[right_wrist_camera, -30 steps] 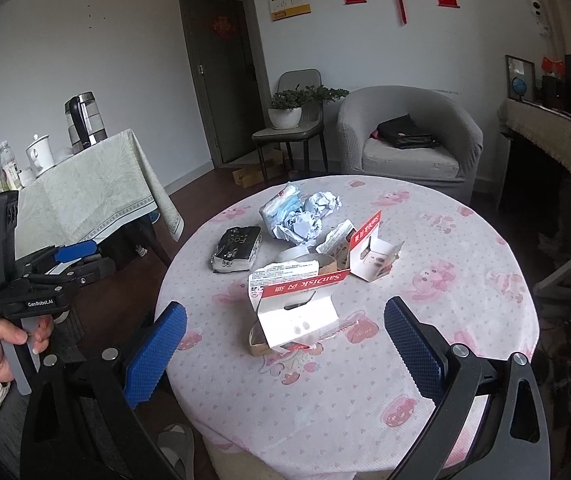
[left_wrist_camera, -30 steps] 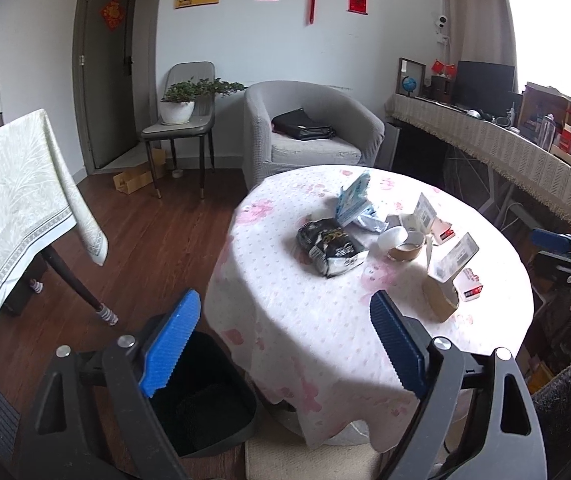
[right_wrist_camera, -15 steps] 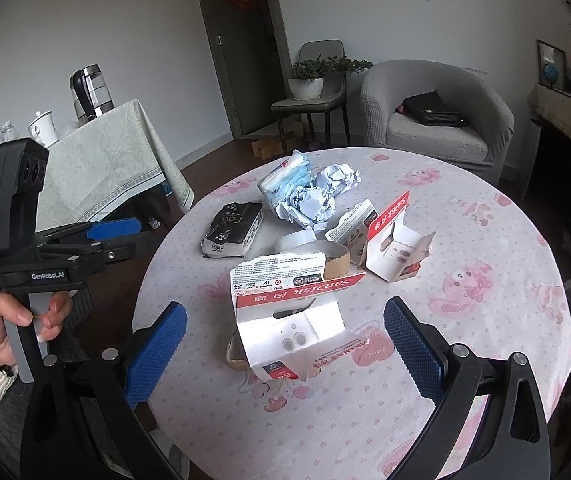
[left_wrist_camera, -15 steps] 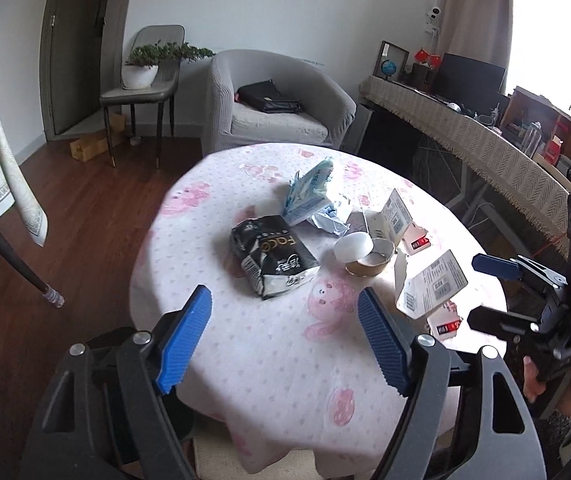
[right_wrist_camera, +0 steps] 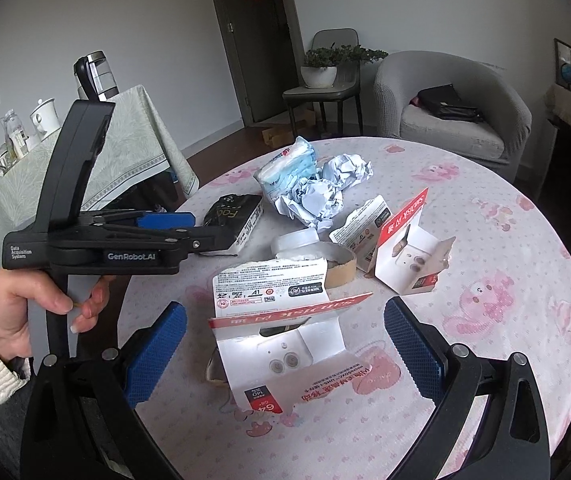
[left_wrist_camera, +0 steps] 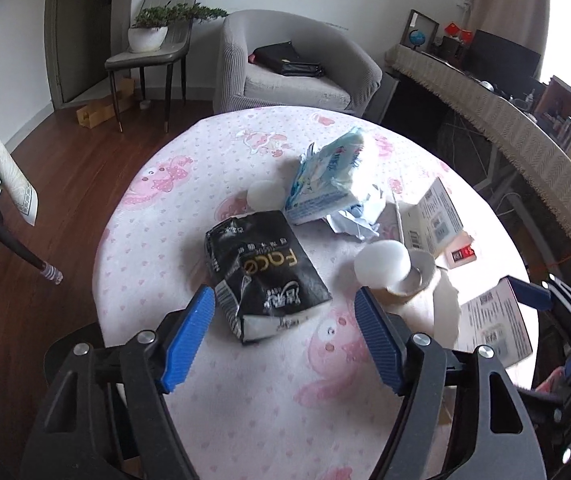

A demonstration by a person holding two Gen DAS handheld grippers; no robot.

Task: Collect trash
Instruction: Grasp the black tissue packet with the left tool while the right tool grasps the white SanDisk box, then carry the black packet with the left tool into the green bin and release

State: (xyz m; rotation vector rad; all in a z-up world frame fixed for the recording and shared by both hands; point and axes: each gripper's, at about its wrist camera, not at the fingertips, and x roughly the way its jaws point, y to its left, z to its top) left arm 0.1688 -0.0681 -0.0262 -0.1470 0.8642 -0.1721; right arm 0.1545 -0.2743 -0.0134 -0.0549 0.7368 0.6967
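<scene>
While narrowing, left claw (left_wrist_camera: 283,312) nearer black packet (left_wrist_camera: 263,276)

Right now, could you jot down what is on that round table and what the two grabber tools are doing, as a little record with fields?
Surface: round table with pink-patterned cloth
Black packet: black packet lying flat, just ahead of the left gripper
Left gripper: open, jaws have just been closing, nothing between them
Right gripper: right gripper open, over the torn card package
Other trash: blue-white wrapper, crumpled paper, tape roll
Held: nothing yet
</scene>
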